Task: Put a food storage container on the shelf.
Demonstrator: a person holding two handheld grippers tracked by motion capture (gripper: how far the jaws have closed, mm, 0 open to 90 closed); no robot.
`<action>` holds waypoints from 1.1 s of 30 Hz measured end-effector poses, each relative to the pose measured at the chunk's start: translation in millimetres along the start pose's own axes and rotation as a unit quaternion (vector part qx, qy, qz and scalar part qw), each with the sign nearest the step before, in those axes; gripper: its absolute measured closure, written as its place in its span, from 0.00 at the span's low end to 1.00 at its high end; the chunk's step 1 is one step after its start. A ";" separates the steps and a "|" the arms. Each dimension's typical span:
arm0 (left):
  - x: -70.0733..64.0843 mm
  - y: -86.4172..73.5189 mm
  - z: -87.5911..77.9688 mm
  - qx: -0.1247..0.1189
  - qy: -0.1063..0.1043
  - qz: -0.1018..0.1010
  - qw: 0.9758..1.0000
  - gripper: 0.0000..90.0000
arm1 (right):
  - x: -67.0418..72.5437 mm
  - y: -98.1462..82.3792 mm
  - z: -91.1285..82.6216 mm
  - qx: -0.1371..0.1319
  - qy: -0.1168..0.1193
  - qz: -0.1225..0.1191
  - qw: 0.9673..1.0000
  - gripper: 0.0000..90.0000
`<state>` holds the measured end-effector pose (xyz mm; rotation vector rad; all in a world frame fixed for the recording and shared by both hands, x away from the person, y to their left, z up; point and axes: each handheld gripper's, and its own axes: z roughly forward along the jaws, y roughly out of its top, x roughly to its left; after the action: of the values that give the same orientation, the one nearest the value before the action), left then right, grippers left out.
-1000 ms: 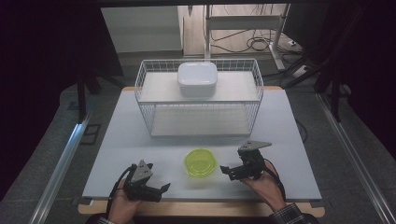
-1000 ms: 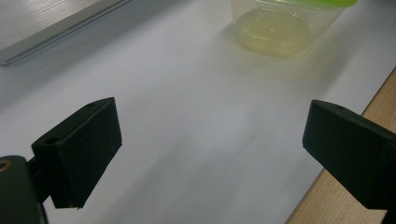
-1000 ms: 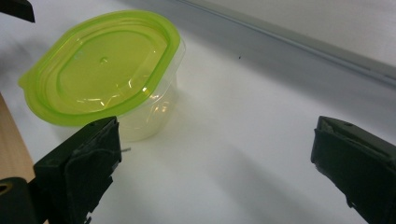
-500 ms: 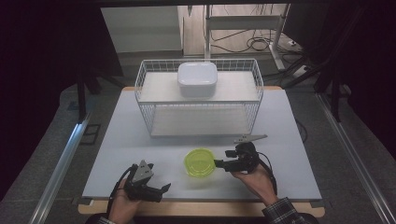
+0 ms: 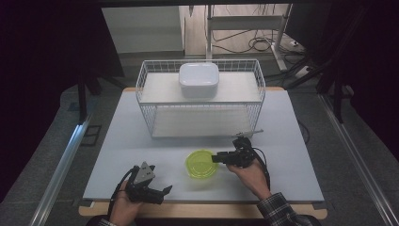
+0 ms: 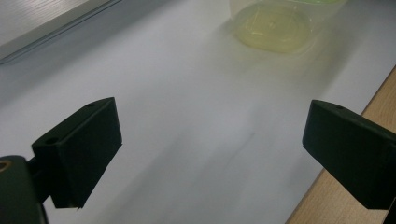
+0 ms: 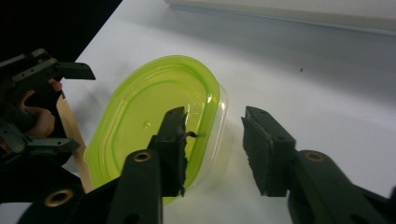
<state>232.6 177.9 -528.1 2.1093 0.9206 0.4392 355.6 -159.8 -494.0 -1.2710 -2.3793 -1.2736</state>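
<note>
- Straddling the near rim of the lime-green lidded container [image 7: 159, 126], the right gripper [image 7: 212, 135] has one jaw over the lid and the other jaw outside the clear wall, over the table.
- Its jaws have just been closing, with the container's rim and wall between them; a gap shows between the outer jaw and the wall in the right gripper view, so the pads do not yet pinch it.
- Seen from the high view, the right gripper [image 5: 221, 158] reaches in from the right and meets the right edge of the container [image 5: 201, 163], which sits on the pale table [image 5: 117, 141] near the front, between the two hands.
- The container is shallow and oval, with a bright green lid on a clear tub.
- The left gripper [image 5: 162, 190] rests low near the front left edge of the table, well apart from the container, held in the person's left hand [image 5: 123, 209].
- In the left gripper view its jaws are spread wide with only bare table between them; the container [image 6: 275, 28] shows blurred, farther ahead and toward the upper right.
- Behind the container stands a white wire basket [image 5: 146, 89], and a white lidded box [image 5: 198, 79] sits on its upper shelf toward the back.
- The person's right hand [image 5: 251, 176], with a plaid cuff [image 5: 277, 212] at the wrist, carries the right gripper.
</note>
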 end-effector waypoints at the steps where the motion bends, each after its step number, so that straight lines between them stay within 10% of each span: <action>1: 0.0 0.0 0.0 0.000 0.000 0.000 1.000 0.05 | -0.7 0.5 1.6 0.002 0.002 0.003 1.000 0.69; 16: -1.0 0.1 0.8 0.002 -0.001 0.003 1.000 0.05 | -4.2 3.0 3.8 0.021 0.080 0.066 0.994 0.90; 33: 1.5 0.3 -1.9 -0.010 0.003 -0.008 1.000 0.05 | -4.0 9.5 -16.1 -0.022 0.086 0.073 0.993 0.91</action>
<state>232.6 179.8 -526.7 2.0828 0.9325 0.4435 361.4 -171.5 -480.1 -1.2643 -2.1115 -1.3385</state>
